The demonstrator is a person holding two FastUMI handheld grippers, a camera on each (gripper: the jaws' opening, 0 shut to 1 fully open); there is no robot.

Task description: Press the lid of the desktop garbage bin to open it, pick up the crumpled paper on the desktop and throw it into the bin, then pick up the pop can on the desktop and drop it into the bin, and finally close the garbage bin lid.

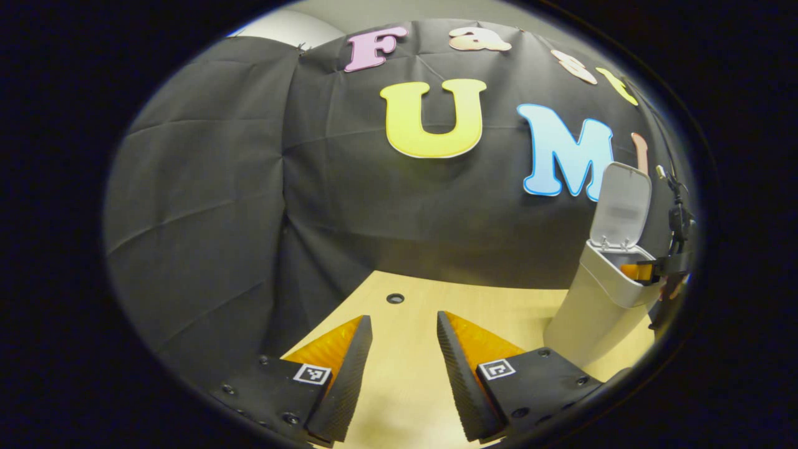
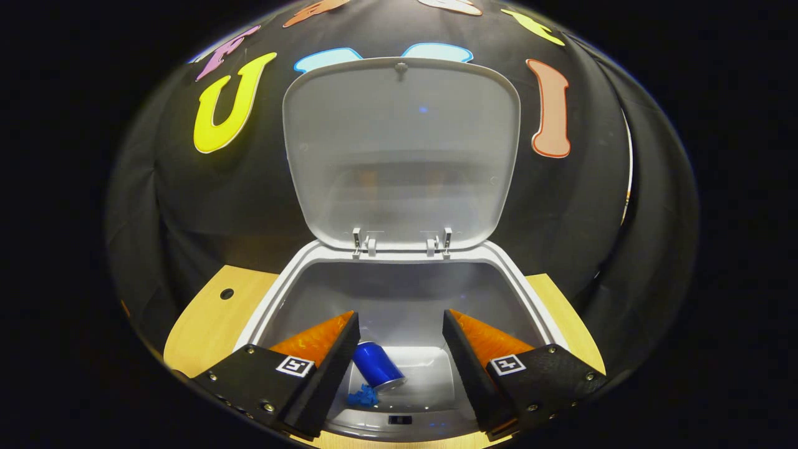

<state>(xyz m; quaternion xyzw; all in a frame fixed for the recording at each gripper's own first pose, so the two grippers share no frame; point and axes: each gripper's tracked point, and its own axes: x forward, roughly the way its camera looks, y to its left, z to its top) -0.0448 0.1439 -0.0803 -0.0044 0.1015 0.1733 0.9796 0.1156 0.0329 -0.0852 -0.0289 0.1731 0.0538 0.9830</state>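
Note:
In the right gripper view the white bin (image 2: 262,305) stands with its lid (image 2: 402,149) swung up. At its bottom a blue pop can (image 2: 376,366) lies tilted, and a blue crumpled paper (image 2: 363,395) rests beside it. My right gripper (image 2: 400,349) hovers open over the bin's mouth, holding nothing. In the left gripper view the same bin (image 1: 601,305) stands at the right with its lid (image 1: 620,206) raised. The right gripper (image 1: 651,271) shows above the bin's rim there. My left gripper (image 1: 405,362) is open over the wooden table (image 1: 405,386), well left of the bin.
The light wooden table (image 2: 206,324) has a round cable hole (image 1: 395,298) near its back edge, seen also as the hole (image 2: 227,293) left of the bin. The black cloth wall closes the back and left side.

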